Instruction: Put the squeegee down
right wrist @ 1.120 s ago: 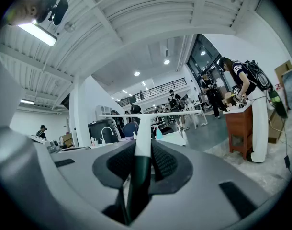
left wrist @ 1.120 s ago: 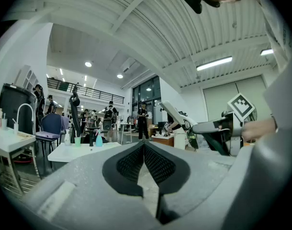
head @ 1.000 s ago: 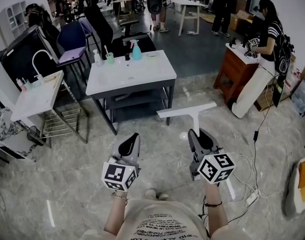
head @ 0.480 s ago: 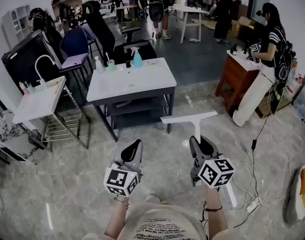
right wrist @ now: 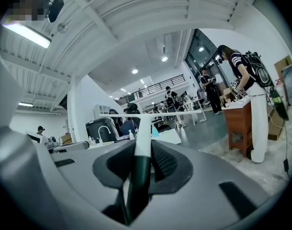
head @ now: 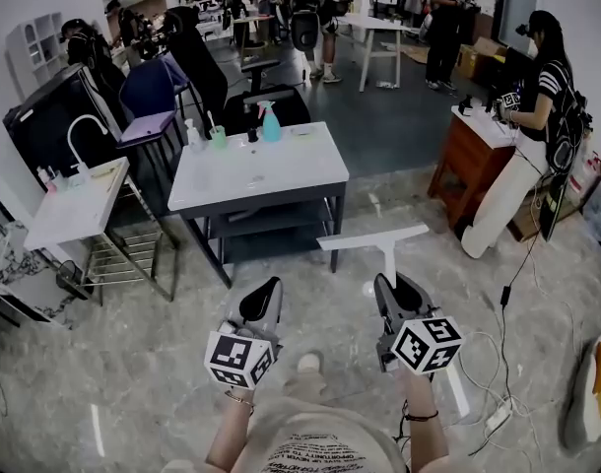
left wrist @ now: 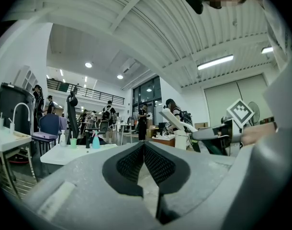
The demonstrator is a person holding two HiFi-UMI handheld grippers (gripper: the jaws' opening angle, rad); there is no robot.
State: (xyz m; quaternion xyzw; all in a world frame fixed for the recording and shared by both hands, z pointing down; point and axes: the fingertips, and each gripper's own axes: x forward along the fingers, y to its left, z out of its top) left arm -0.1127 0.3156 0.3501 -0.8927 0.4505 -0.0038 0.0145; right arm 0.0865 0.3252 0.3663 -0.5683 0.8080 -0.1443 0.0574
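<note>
The squeegee is white and T-shaped, its blade [head: 372, 236] held level in the air in front of me and its handle [head: 388, 261] running back into my right gripper [head: 390, 286]. In the right gripper view the dark lower handle [right wrist: 139, 171] sits clamped between the pads and the blade [right wrist: 151, 113] crosses above. My left gripper [head: 261, 299] hovers beside it on the left, apart from the squeegee, with its pads [left wrist: 136, 159] meeting and nothing between them. Both point level towards the white-topped table [head: 271, 175].
On the table's far edge stand a blue spray bottle [head: 270, 124] and a green cup [head: 218, 138]. A sink stand [head: 79, 197] is at the left, a wooden cabinet [head: 475, 156] and a person [head: 547, 97] at the right. Cables [head: 498, 363] lie on the marble floor.
I have come nearer to the table with both grippers carried along. The squeegee stays in the right gripper and the left stays shut.
</note>
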